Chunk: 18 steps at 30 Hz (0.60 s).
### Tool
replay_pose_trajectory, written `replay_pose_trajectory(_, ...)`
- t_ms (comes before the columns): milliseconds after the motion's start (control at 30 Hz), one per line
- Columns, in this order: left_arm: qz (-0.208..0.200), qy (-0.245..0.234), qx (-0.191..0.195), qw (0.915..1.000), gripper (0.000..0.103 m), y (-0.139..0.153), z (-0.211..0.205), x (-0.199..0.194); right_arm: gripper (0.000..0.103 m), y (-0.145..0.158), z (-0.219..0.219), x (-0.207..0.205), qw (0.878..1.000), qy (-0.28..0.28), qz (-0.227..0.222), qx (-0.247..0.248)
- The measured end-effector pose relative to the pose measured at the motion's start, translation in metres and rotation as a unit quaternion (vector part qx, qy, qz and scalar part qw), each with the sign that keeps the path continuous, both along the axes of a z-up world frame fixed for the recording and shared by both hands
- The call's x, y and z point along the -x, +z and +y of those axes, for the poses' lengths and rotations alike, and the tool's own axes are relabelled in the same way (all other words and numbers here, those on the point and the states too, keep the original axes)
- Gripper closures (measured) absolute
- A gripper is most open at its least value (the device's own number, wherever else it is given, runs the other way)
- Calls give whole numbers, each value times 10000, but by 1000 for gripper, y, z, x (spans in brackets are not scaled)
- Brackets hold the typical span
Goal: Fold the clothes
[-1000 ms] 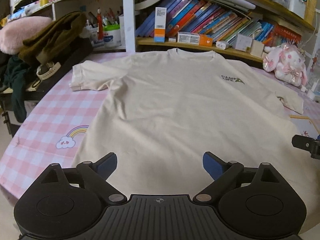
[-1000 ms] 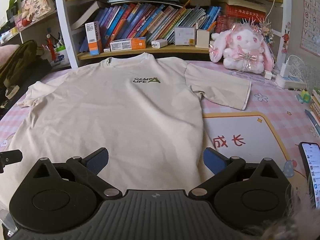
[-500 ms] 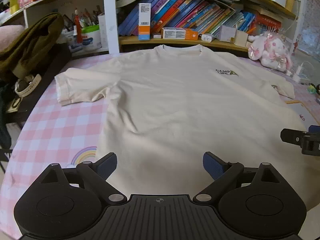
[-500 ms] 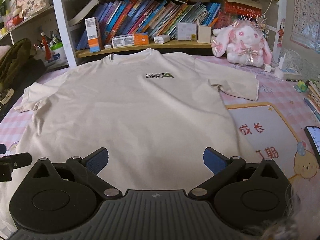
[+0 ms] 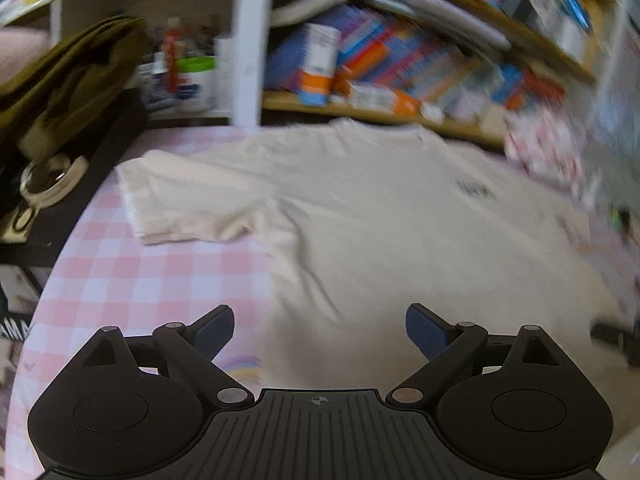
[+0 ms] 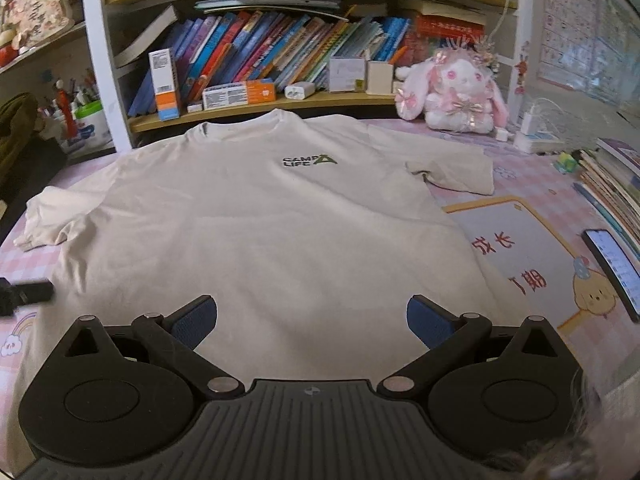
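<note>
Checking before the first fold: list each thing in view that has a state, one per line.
Beige T-shirt: spread flat, front up, unfolded.
Left sleeve: laid out, rumpled.
Right sleeve: laid out flat.
Left gripper: open, empty.
Right gripper: open, empty.
Phone: screen lit.

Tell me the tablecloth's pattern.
Pink and white check on the tablecloth, clearest in the left wrist view.

Matt cream cloth T-shirt [image 6: 280,232], glossy phone [image 6: 612,268], fuzzy plush rabbit [image 6: 456,96]

Both wrist views face bookshelf [image 6: 256,100] low over hem (left blurred); share shirt [image 6: 256,232].
</note>
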<state>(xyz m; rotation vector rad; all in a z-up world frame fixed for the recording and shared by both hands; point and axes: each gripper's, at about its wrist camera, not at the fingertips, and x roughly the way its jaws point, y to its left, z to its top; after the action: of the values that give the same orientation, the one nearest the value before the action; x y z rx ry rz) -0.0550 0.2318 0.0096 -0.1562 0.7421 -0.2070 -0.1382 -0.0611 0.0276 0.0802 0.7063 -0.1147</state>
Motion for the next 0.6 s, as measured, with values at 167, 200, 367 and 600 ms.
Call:
replay_pose_trajectory(167,238,572,619,9962,31,-17,46,-26,1,-1,9,1,9999,-129,89,43)
replay_pose_trajectory(200,330,738,834,9932,41,-22,56,-33,1,-1,11,1,9999,-130,97,60)
replay_pose_trajectory(367,789,1585,2020,9633,50,-48,104,-67,1,-2,19,-1,9996,-145,167,169)
replay_pose_trajectory(600,1033,2556,3411,8987,57,-72,134,-102,1,-1,20,1,9988,-289,210,339)
